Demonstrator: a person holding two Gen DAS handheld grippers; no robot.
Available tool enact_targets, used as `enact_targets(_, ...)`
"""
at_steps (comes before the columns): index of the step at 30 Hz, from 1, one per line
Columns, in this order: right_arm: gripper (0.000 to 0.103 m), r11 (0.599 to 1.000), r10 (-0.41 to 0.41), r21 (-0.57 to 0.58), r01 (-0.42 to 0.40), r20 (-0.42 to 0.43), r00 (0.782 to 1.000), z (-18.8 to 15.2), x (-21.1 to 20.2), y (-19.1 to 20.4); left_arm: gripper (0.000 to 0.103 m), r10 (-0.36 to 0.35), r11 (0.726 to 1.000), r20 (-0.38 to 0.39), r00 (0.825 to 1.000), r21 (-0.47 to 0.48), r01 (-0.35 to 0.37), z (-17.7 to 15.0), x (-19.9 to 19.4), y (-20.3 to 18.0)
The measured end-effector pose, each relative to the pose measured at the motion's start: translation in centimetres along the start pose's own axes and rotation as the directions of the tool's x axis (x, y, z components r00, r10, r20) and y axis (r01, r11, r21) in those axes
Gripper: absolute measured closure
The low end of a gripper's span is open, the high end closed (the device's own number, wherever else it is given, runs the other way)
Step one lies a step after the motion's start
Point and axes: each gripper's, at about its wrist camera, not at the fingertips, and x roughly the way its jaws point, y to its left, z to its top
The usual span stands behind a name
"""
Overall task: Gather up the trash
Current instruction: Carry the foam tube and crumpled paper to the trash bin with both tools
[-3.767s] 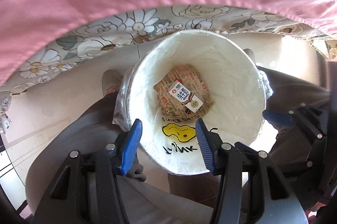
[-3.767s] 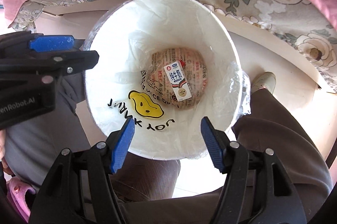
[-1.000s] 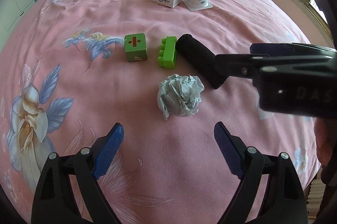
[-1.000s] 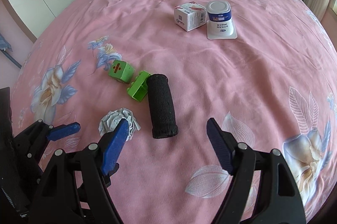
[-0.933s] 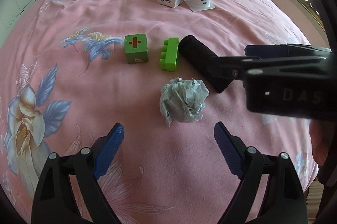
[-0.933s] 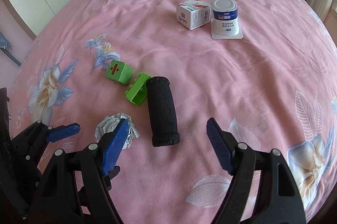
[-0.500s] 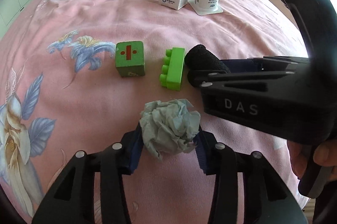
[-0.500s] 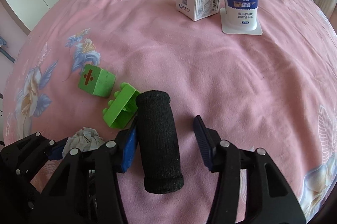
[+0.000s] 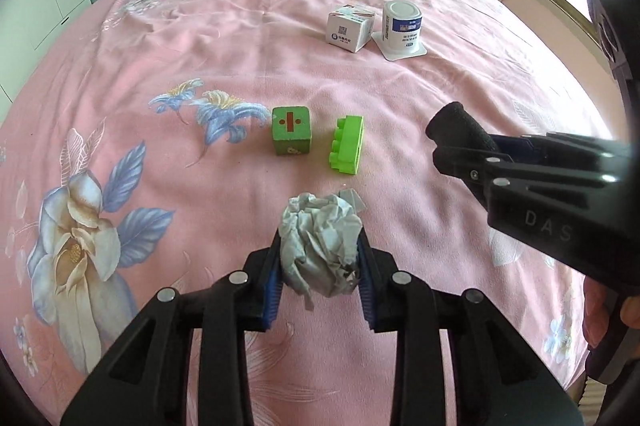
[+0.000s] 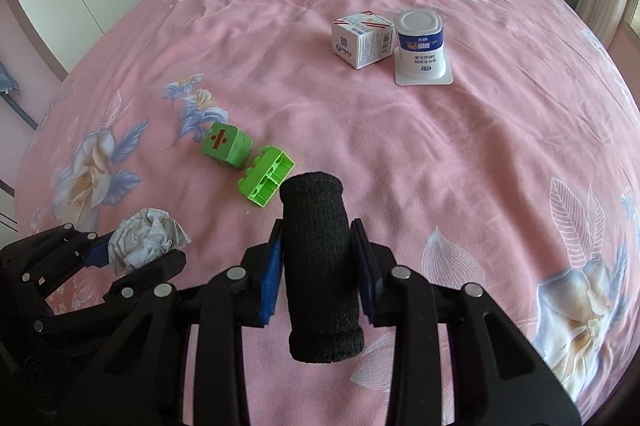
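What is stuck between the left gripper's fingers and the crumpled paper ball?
Nothing that shows. The left gripper has its blue pads pressed directly on the crumpled paper ball. The green brick and green cube lie farther off on the bedspread, apart from it.

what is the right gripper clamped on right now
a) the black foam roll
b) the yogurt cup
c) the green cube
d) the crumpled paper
a: in the right wrist view the right gripper has both blue pads pressed against the black foam roll, while the crumpled paper sits in the left gripper.
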Motion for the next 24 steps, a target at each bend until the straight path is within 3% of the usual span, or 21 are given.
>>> enact_targets(10,0.069,0.997,-0.073,-0.03,0.077,0.134,0.988,-2.8,-13.3,1.4,0.069,0.084,0.995,0.144,0.986,0.04,-0.091,-0.5,-12.3,-1.5)
enact_targets(16,0.069,0.992,-0.113,-0.036,0.124,0.226,0.968,-5.8,-22.6,2.4,0.069,0.103,0.991,0.239,0.965,0.054,-0.119,-2.3,-20.6,-3.0)
enact_targets(24,0.069,0.984,-0.141,-0.051,0.169,0.348,0.927,-10.7,-33.2,5.0,0.069,0.11,0.987,0.362,0.926,0.072,-0.145,-5.7,-31.1,-4.8)
